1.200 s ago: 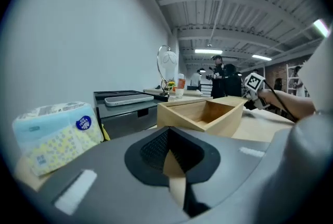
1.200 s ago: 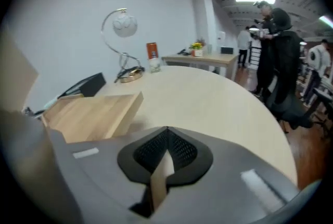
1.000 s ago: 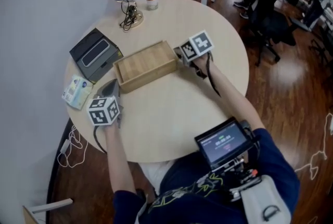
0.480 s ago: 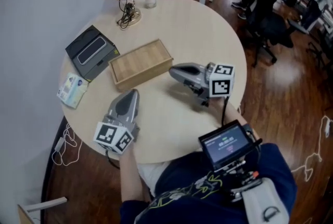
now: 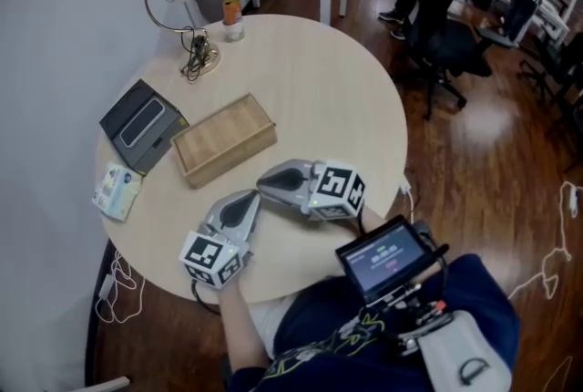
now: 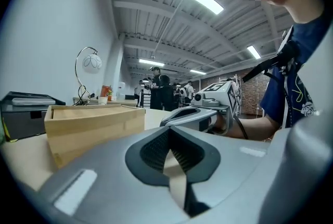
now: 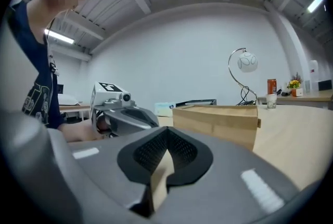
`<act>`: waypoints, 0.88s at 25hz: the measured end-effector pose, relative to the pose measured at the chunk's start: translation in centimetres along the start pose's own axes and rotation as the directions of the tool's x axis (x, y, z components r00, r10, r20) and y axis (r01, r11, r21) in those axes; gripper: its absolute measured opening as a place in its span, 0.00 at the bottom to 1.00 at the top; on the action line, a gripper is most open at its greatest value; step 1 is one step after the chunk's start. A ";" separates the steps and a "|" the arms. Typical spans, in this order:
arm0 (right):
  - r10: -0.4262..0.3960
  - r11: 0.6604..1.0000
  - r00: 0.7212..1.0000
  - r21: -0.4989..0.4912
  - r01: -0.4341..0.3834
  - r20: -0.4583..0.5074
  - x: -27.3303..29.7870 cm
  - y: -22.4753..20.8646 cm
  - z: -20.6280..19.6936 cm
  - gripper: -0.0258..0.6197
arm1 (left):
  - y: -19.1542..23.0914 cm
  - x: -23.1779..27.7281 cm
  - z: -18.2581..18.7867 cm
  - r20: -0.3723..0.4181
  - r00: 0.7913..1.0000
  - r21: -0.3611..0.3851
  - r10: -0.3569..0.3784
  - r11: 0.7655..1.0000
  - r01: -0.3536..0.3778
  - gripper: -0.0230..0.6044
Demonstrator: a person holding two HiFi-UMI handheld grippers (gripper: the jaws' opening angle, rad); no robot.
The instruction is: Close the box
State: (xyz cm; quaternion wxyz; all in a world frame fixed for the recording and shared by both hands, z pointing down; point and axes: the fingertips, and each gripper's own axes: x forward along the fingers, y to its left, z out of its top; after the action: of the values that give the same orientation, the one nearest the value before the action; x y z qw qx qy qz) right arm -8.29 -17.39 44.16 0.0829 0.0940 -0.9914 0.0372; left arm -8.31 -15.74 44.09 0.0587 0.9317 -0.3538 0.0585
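Lying shut on the worktop, left of centre, the box is clear of both grippers. The left gripper and right gripper rest nearer the person, each with its jaws clenched on nothing. Their marker cubes hide most of both hands. Whether the two tips touch is hard to tell.

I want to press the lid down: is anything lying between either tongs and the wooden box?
Nothing visible does. Only bare table separates the wooden box from the left tongs and the right tongs, both shut and empty. The black case lies beside the box, off the path.
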 end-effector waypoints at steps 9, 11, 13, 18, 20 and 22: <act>-0.009 1.000 1.000 0.000 0.009 0.001 -0.1 0.2 1.0 0.03 | 0.2 -0.2 0.0 0.006 1.000 0.001 0.027 1.000 -0.027 0.04; -0.013 1.000 1.000 0.002 0.013 -0.008 -0.1 0.1 0.9 0.03 | 0.3 -0.2 0.1 0.003 1.000 0.005 0.027 1.000 -0.027 0.04; -0.017 1.000 1.000 0.005 0.017 -0.015 -0.1 0.1 0.7 0.03 | 0.3 -0.2 0.1 0.001 1.000 0.002 0.027 1.000 -0.027 0.04; 0.002 1.000 1.000 -0.002 -0.002 -0.005 0.0 0.1 0.3 0.03 | 0.3 -0.2 0.1 0.004 1.000 -0.001 0.025 1.000 -0.025 0.04; -0.002 1.000 1.000 -0.003 0.002 -0.004 0.0 0.2 0.6 0.03 | 0.4 -0.2 0.0 0.002 1.000 -0.004 0.029 1.000 -0.029 0.04; -0.002 1.000 1.000 -0.004 0.002 -0.005 0.0 0.2 0.6 0.03 | 0.4 -0.2 0.1 0.002 1.000 -0.005 0.030 1.000 -0.030 0.04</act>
State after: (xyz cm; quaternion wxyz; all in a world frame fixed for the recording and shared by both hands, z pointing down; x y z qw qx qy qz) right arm -8.39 -17.27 43.59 0.0857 0.0949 -0.9912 0.0352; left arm -8.73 -15.86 44.01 0.0597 0.9262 -0.3678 0.0573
